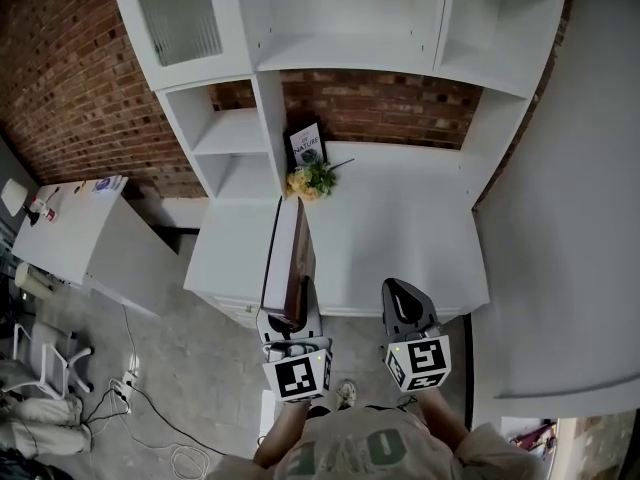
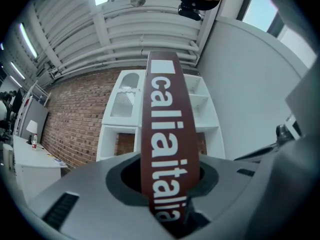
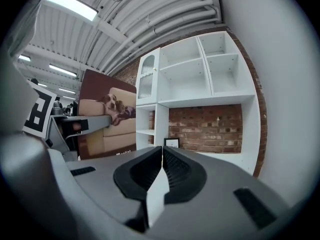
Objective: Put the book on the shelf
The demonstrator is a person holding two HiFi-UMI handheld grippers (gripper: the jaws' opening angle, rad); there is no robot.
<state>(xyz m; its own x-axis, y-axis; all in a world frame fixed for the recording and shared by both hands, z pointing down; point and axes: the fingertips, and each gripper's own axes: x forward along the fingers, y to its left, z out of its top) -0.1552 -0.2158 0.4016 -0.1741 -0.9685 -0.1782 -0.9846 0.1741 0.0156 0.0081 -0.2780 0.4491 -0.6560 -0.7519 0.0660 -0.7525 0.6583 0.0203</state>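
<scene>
Book (image 1: 288, 253), dark red, stands on edge with its spine up, clamped at its near end in the left gripper (image 1: 287, 318) and held above the front edge of a white counter (image 1: 400, 233). In the left gripper view the spine (image 2: 165, 129) rises between the jaws, which press on both covers; its white lettering is cut off at both ends. From the right gripper view the cover (image 3: 107, 115) shows a dog on a sofa. The right gripper (image 1: 403, 303) is beside it, jaws together and holding nothing (image 3: 162, 151). The counter belongs to a white shelf unit (image 1: 350, 28) with open compartments and a glass door (image 1: 180, 18), set against a brick wall (image 1: 70, 98). A small frame (image 1: 307, 144) and flowers (image 1: 312, 179) sit at the counter's back corner. A plain white wall (image 1: 580, 218) stands at right. At left is a white side table (image 1: 80, 238) with small things too tiny to tell. Cables (image 1: 130, 388) trail across the grey floor (image 1: 190, 368). The person is cut off at the bottom edge.
</scene>
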